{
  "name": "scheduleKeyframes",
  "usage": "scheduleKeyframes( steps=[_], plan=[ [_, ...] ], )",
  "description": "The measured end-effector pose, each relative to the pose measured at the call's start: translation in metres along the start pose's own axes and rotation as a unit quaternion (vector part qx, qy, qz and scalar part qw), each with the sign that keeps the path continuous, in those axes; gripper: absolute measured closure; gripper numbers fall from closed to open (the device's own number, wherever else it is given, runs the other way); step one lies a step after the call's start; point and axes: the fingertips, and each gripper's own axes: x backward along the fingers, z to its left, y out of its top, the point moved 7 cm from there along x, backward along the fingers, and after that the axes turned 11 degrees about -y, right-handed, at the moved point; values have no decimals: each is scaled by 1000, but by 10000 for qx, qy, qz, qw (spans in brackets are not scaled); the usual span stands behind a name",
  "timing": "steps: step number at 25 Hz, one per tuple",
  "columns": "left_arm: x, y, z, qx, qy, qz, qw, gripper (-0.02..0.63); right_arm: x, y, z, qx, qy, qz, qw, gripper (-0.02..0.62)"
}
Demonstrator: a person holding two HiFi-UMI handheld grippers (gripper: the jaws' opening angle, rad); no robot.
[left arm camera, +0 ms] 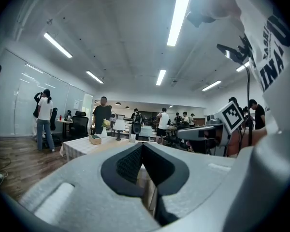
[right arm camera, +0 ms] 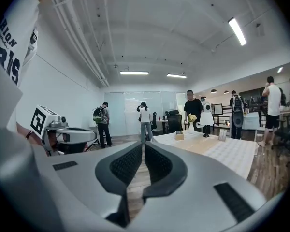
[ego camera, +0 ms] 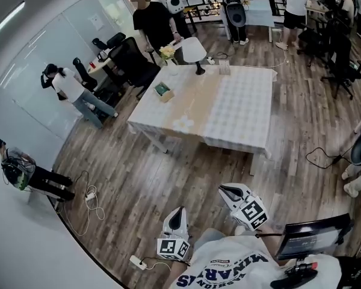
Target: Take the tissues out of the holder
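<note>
While standing well back from the table, holds both tools low against the torso, seemingly a carrying posture and not yet a reach. Keeps the left gripper clenched on nothing, pads tip to tip, and the right gripper likewise pressed together and empty, probably for want of anything within range. Leaves the tissue holder untouched on the far left part of the tablecloth, near its edge, well apart from both grippers, with a lamp and a flower vase beyond it. Needs a walk across the wood floor first. Cannot make out the tissues themselves from this far off.
</note>
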Motion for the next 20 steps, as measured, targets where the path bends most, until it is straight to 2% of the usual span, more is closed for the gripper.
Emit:
scheduleKeyframes(
  steps=[10,16,20],
  plan=[
    [-37,-1,-5,-21,-36,109,9999,603,-12,-14,-34,-210,40,60,9998,586],
    [-66,8,11,-46,-175,89,9998,603,-21,-15,-60,-306,-156,176,9993,586],
    [-86,0,34,4,-333,78,9994,603,-36,-17,-74,-318,-397,199,9985,586]
  ],
)
